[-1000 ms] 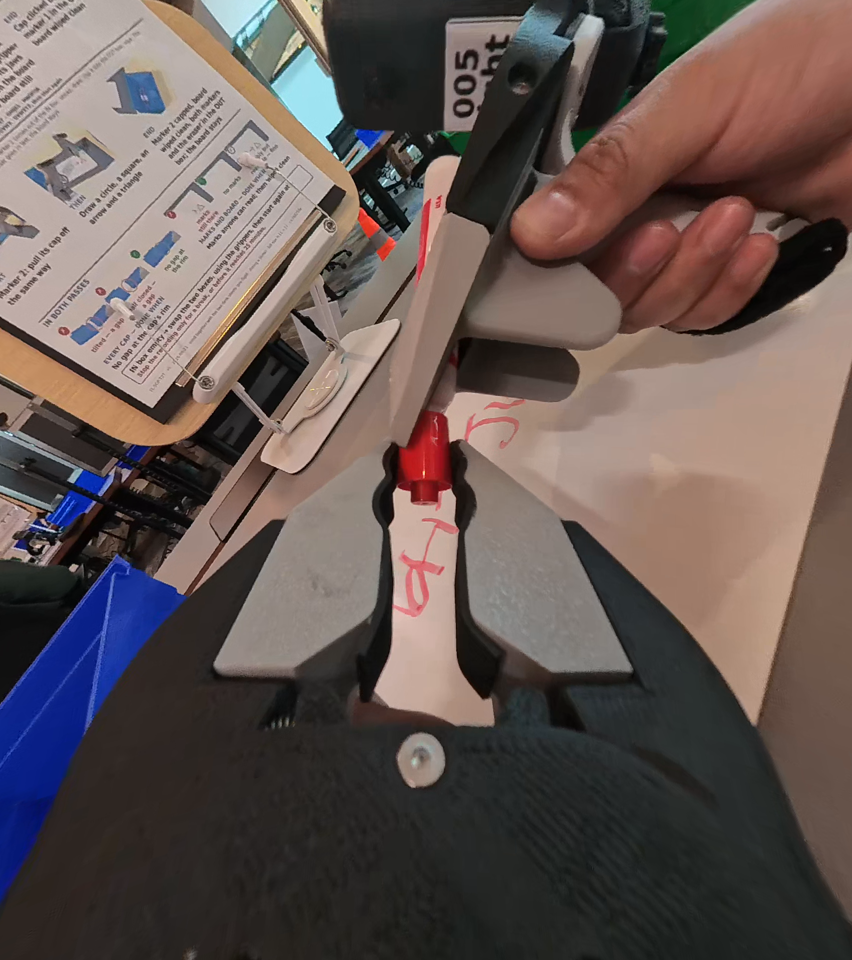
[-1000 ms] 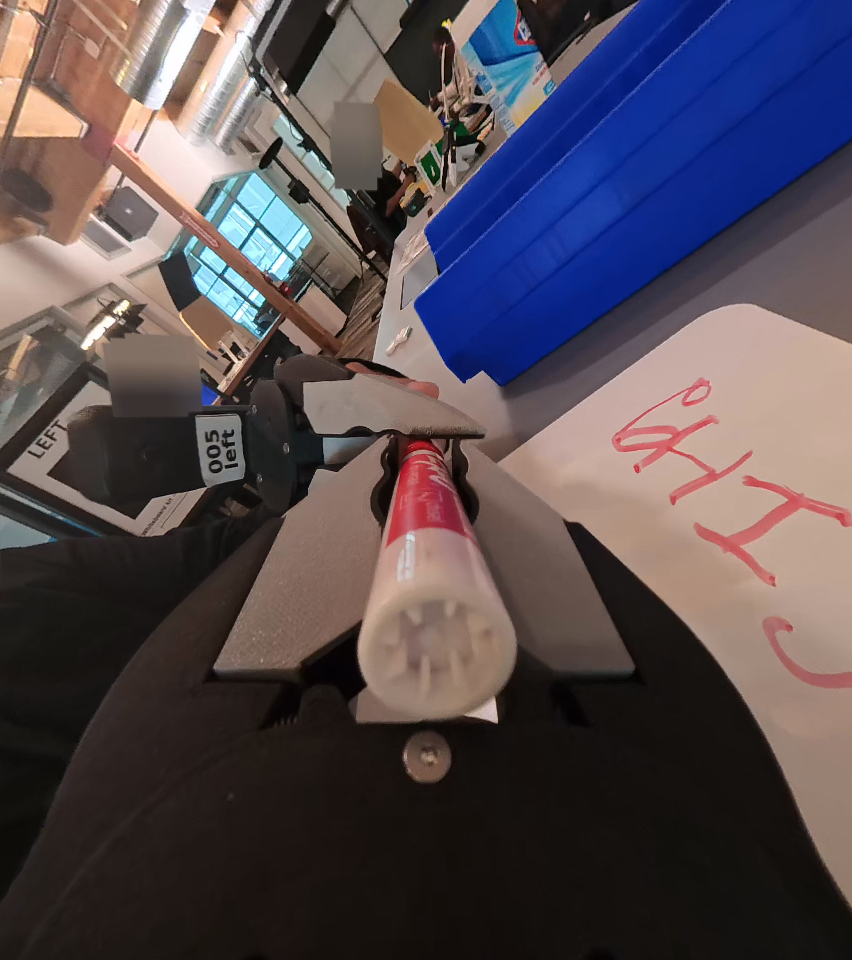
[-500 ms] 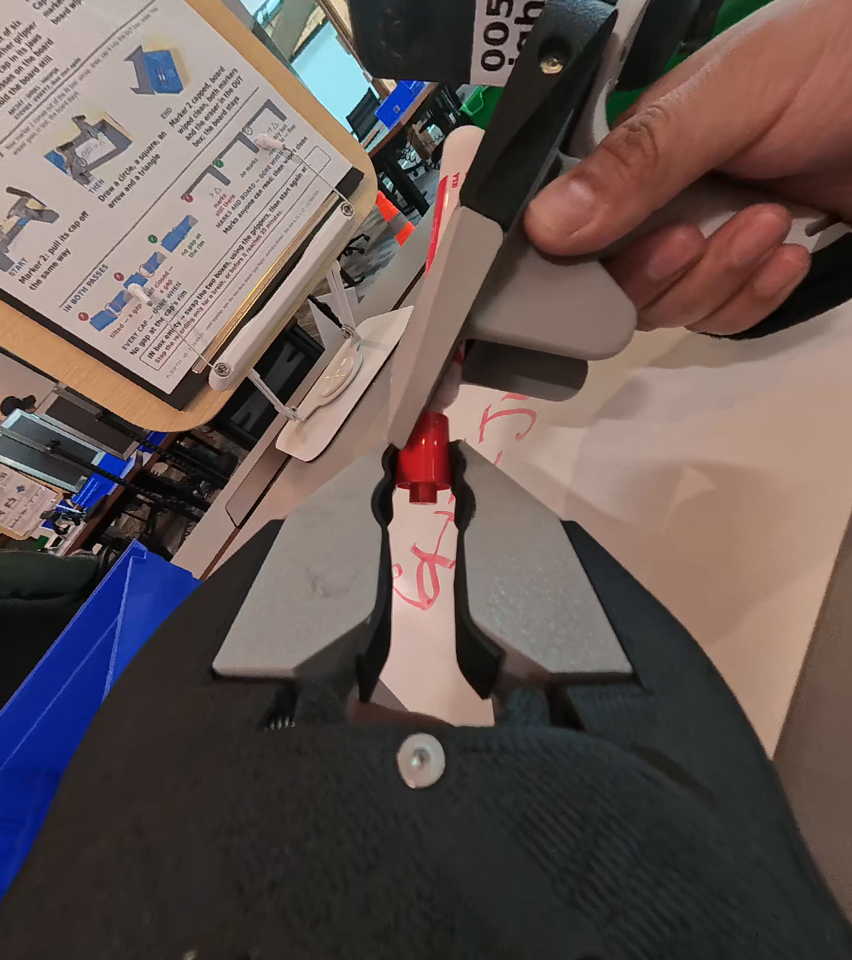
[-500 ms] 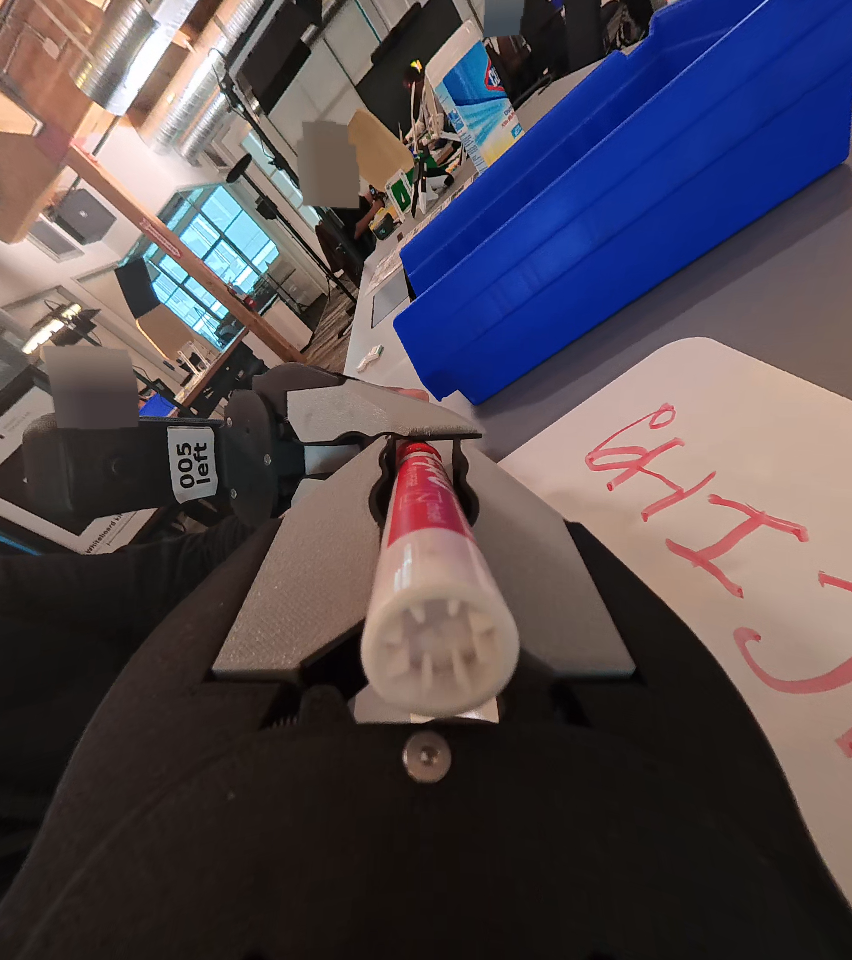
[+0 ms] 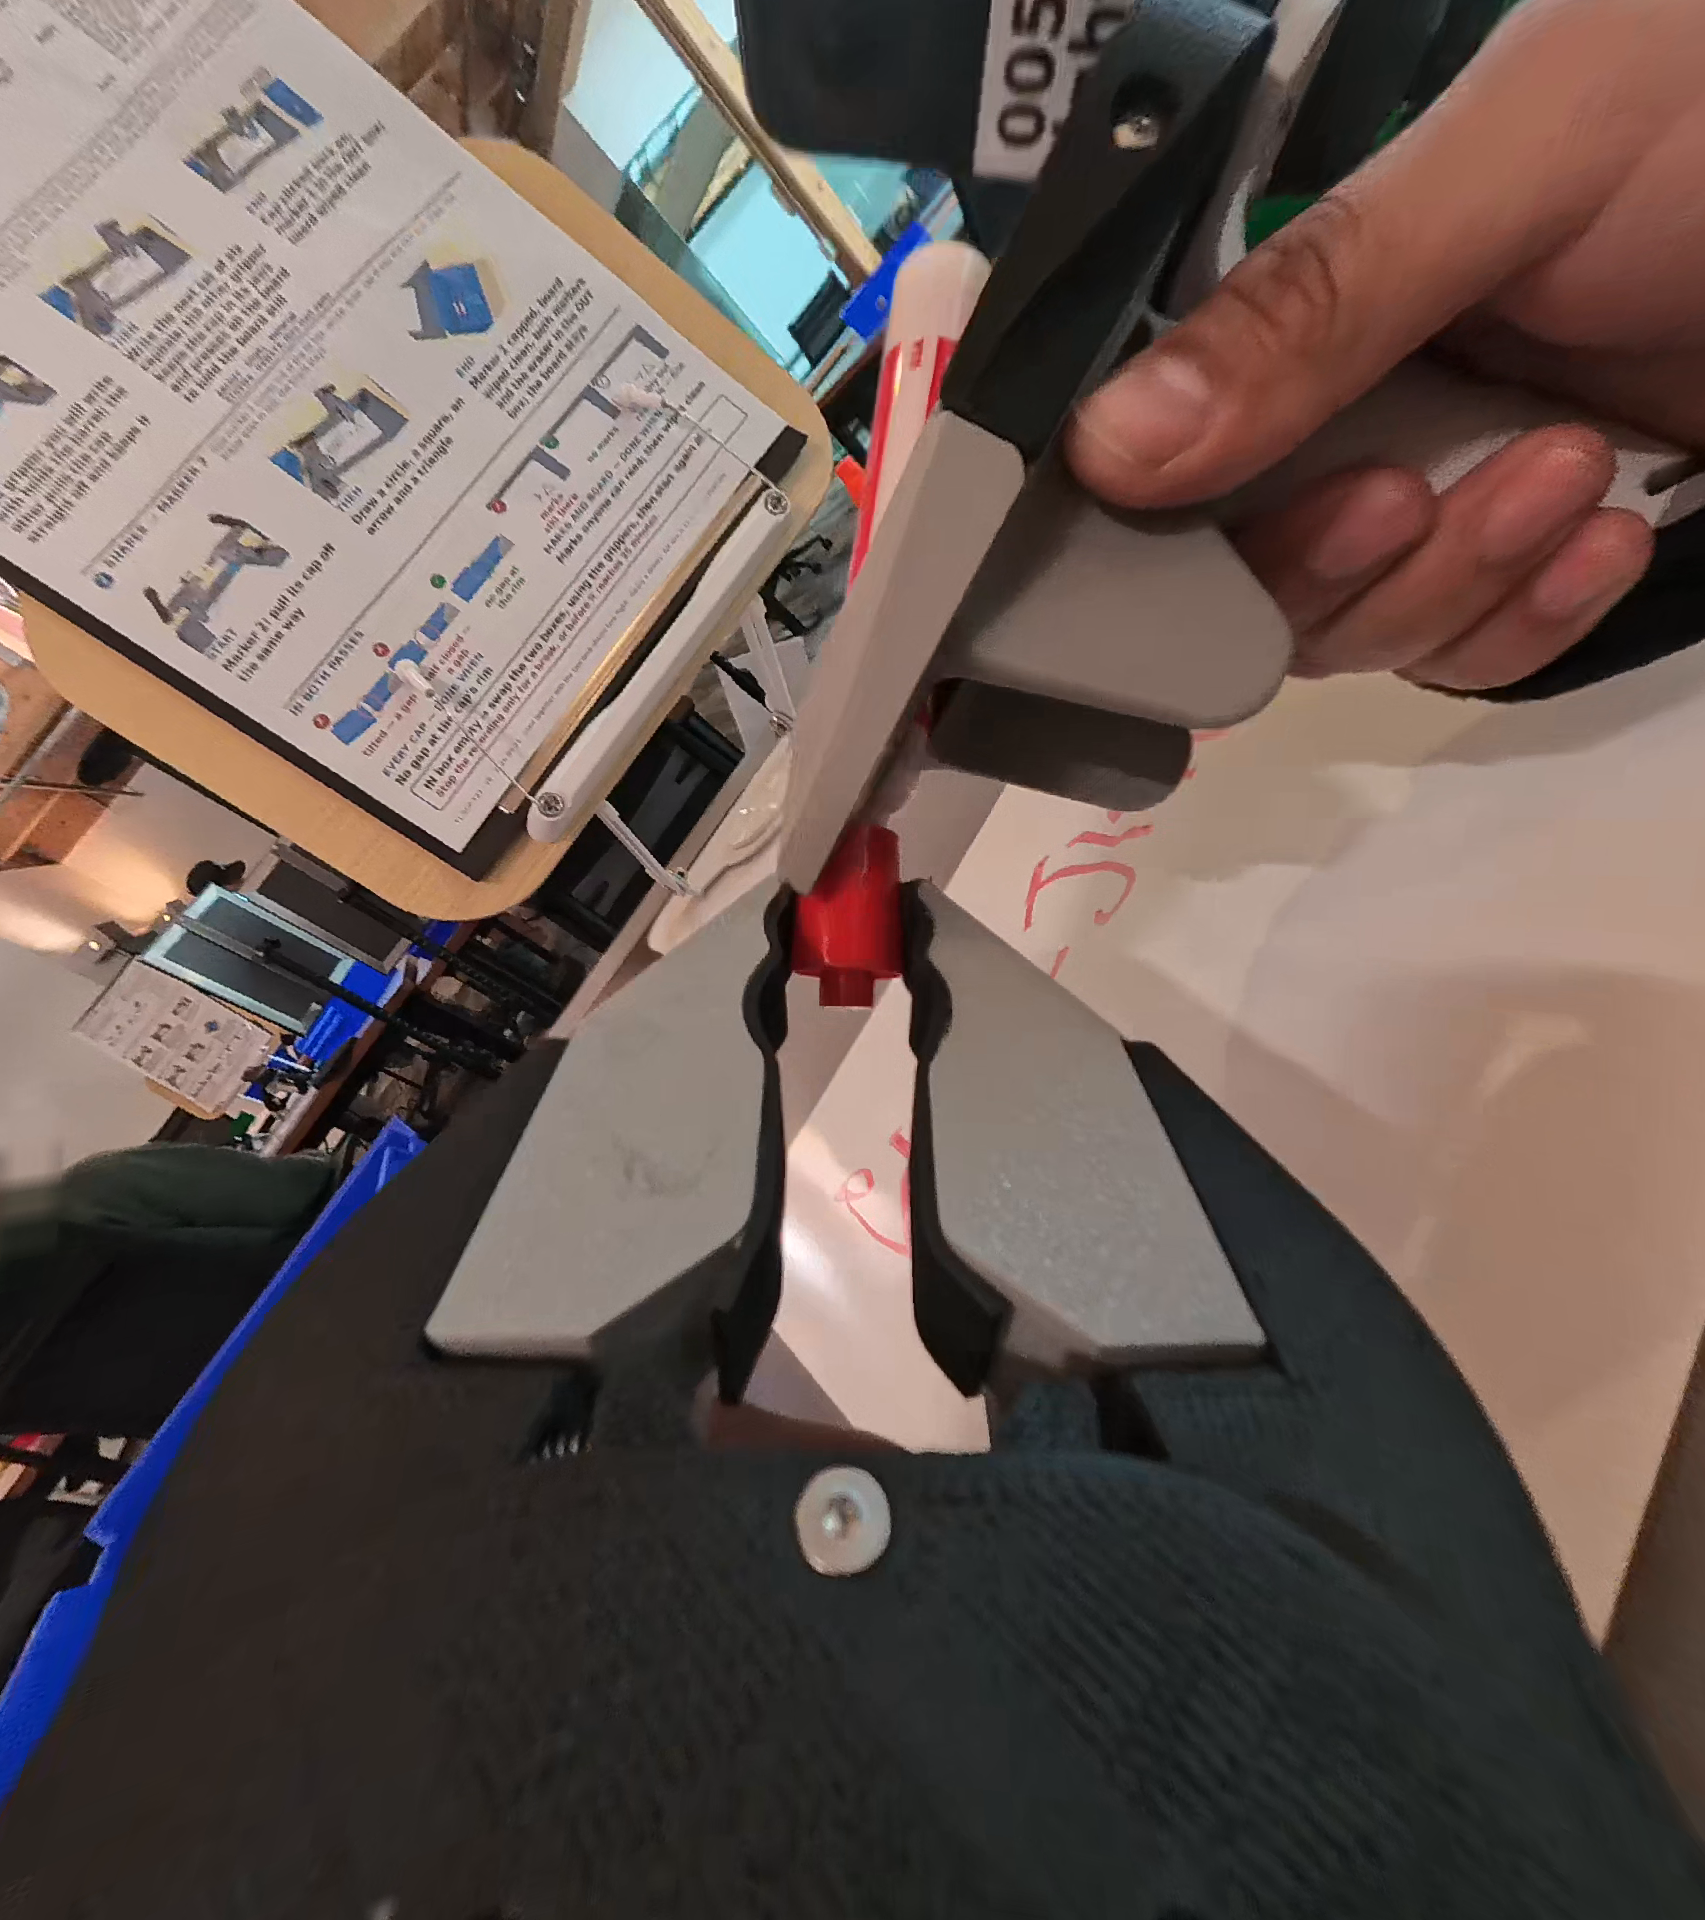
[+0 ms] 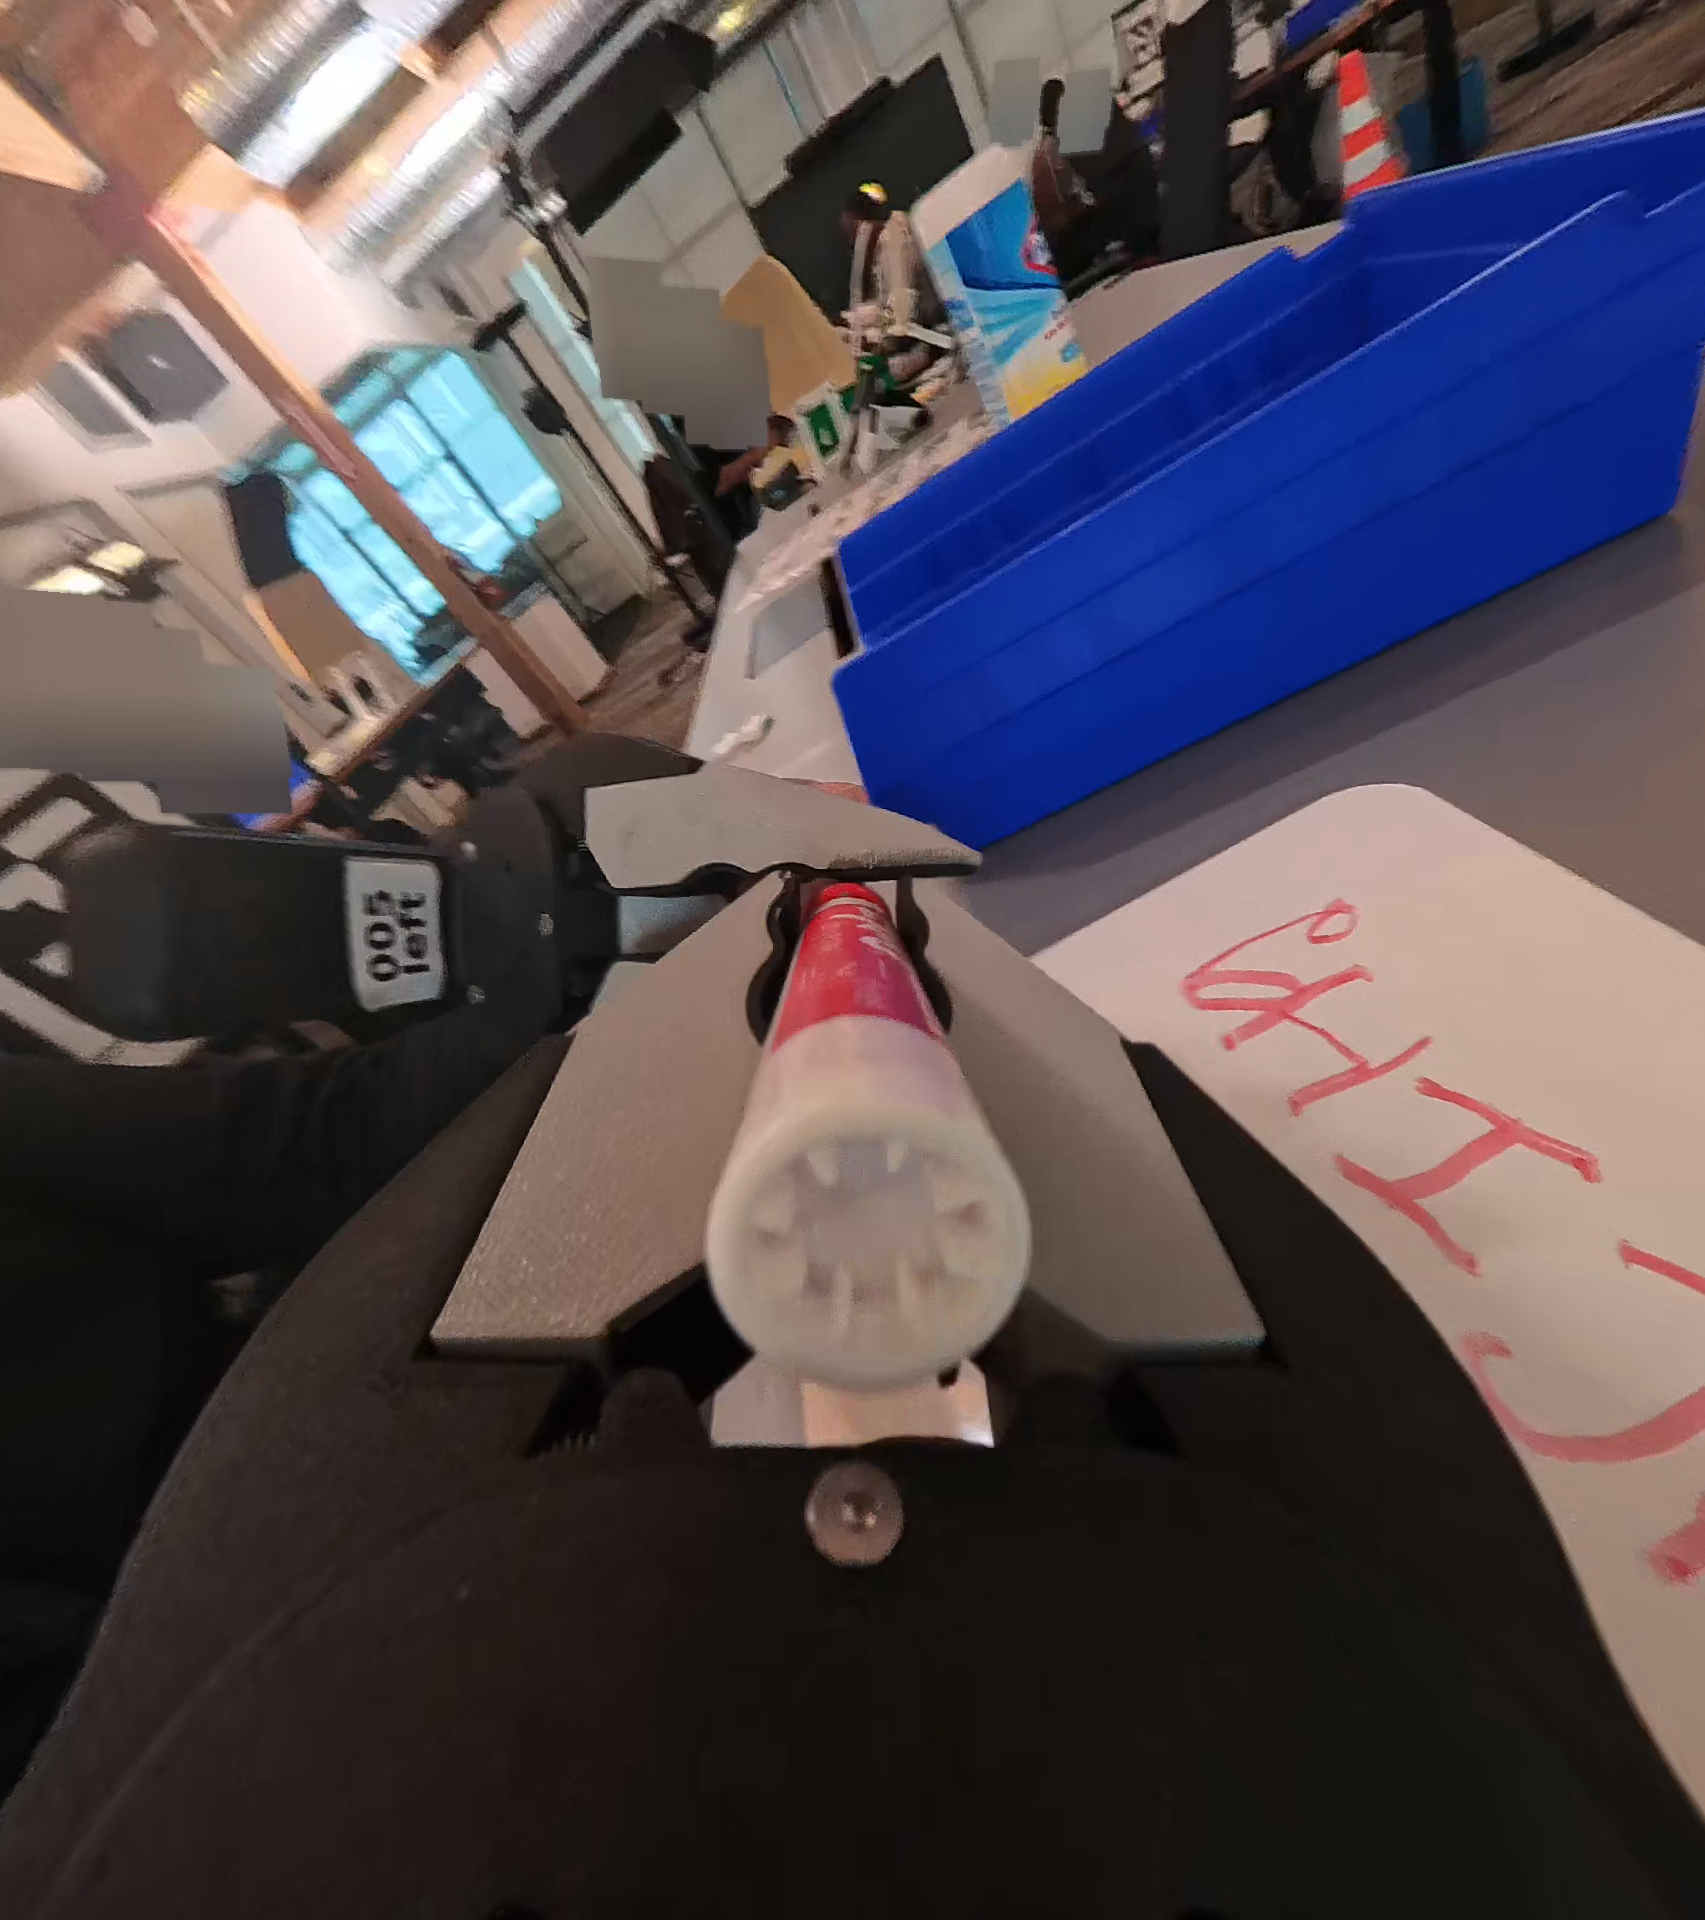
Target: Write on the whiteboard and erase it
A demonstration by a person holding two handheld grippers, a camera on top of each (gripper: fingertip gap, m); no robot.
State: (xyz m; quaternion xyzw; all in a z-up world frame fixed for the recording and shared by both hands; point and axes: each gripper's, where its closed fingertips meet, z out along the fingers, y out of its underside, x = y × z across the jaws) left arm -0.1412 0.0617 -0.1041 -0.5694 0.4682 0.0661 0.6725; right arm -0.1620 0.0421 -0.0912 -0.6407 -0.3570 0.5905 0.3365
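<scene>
Whiteboard (image 6: 1450,1039) already bears red writing; above it, right gripper (image 6: 848,914) clamps marker (image 6: 858,1122), left gripper (image 5: 843,935) pinches its red cap (image 5: 843,925); erasing remains.

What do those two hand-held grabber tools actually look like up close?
Each is a black body with dark knitted fabric over it and a silver screw near the lens. The left gripper and right gripper both end in two flat grey wedge-shaped fingers with black wavy-edged pads. Each body carries a small white label. The person's hand grips a grey handle with a black strap.
</scene>
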